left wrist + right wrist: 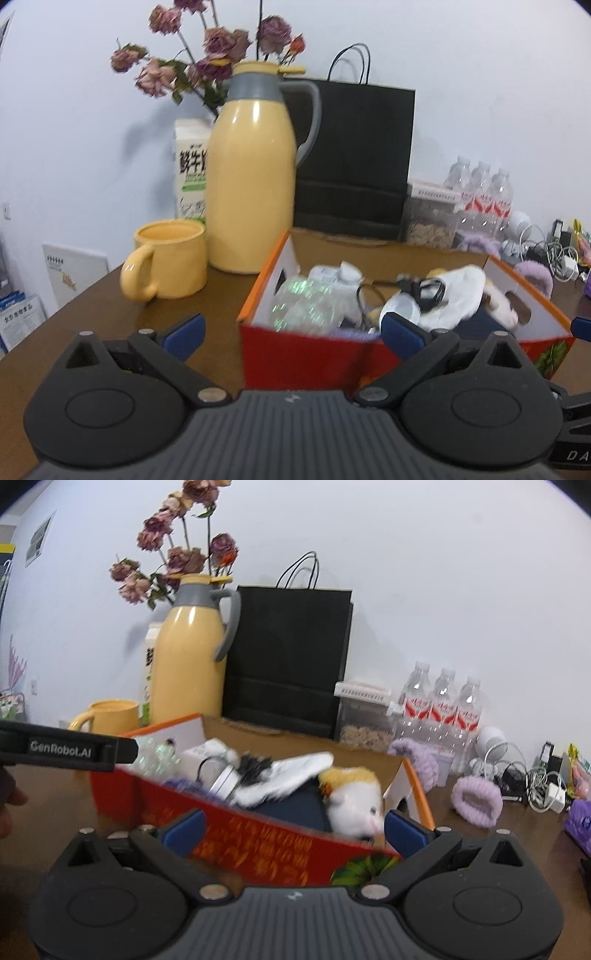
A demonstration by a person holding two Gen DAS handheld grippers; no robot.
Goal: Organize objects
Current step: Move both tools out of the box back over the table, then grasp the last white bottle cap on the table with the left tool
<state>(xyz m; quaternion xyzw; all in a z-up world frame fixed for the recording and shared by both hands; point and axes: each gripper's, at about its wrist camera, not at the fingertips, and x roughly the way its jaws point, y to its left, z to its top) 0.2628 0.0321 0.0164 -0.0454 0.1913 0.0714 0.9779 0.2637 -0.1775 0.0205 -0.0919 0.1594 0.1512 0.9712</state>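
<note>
Holding both claws wide apart and empty, I faced the red cardboard box (236,834) from its near side. My right gripper (293,825) sat low against the box's front wall, and my left gripper (291,332) hovered just short of the same wall, further toward the yellow mug (171,260) and the yellow thermos (253,177).

What mattered, as I judged it, was this: the box lay straight ahead of both claws, its long axis running across my view from left to right, so each claw met a different end of it. The plush cat (354,805) lay at the right end, just beyond my right claw's right finger (406,829), head toward me. That made the right claw the nearer one for it. The clear plastic bottle (314,306) lay at the left end, directly ahead of my left claw.

The box itself stood on the brown table (110,295), open at the top, orange along its rim, white inside, with gold lettering on the front. It was already crowded: a white cloth (284,775), a black cable (424,288), a small white carton (332,275). Outside it, to the right, a purple fluffy band (476,801) lay on the table, well apart from both claws, and looked to me not yet put away.
</note>
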